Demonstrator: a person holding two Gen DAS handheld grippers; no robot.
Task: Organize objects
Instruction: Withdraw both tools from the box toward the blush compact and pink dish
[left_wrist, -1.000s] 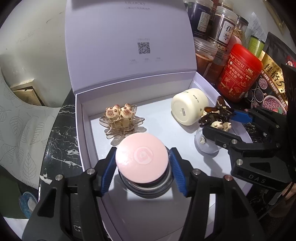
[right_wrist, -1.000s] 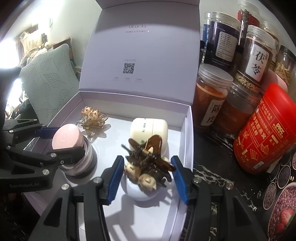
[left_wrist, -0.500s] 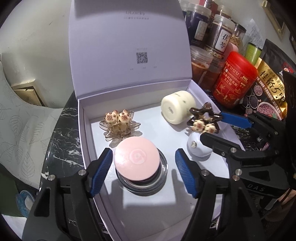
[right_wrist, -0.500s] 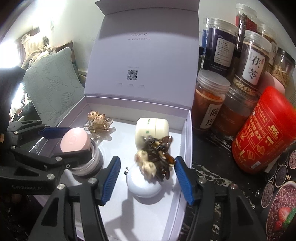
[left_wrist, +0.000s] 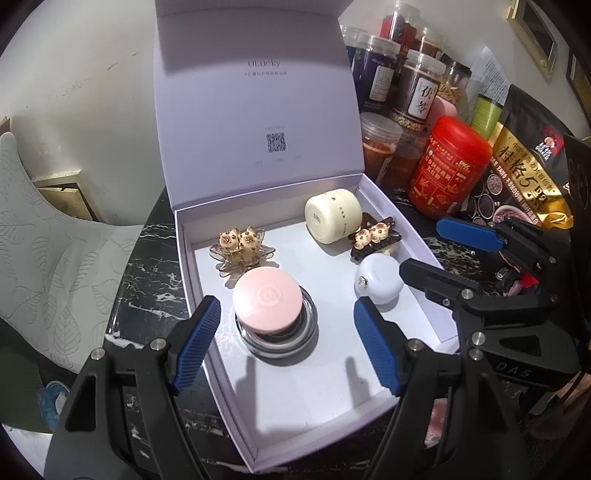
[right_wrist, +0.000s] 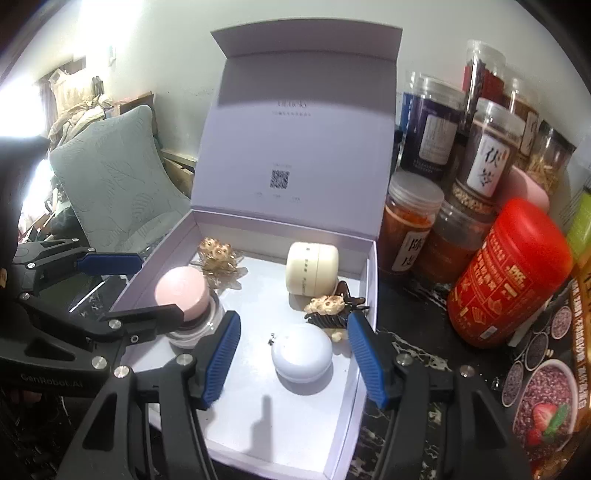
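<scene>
An open lilac gift box (left_wrist: 295, 406) holds a pink-lidded glass jar (left_wrist: 266, 295), a clear hair clip with two bears (left_wrist: 242, 245), a cream jar on its side (left_wrist: 332, 216), a brown bear hair clip (left_wrist: 375, 236) and a white round compact (left_wrist: 378, 278). My left gripper (left_wrist: 286, 304) hovers above the pink jar, its jaws opening and its pads off the lid. My right gripper (right_wrist: 293, 319) is open above the compact (right_wrist: 301, 352), holding nothing. The brown clip (right_wrist: 334, 306) lies between the compact and the cream jar (right_wrist: 312, 267).
The box lid (left_wrist: 258, 110) stands upright at the back. Right of the box crowd a red canister (left_wrist: 448, 170), several clear food jars (right_wrist: 412, 221) and an oat bag (left_wrist: 524, 177). A pale cushion (left_wrist: 44, 258) is at the left. The box sits on a black marble top (left_wrist: 147, 266).
The left gripper let go of the pink jar and spread wide. The right gripper released the brown clip, which dropped beside the compact. Both grippers drew up and back.
</scene>
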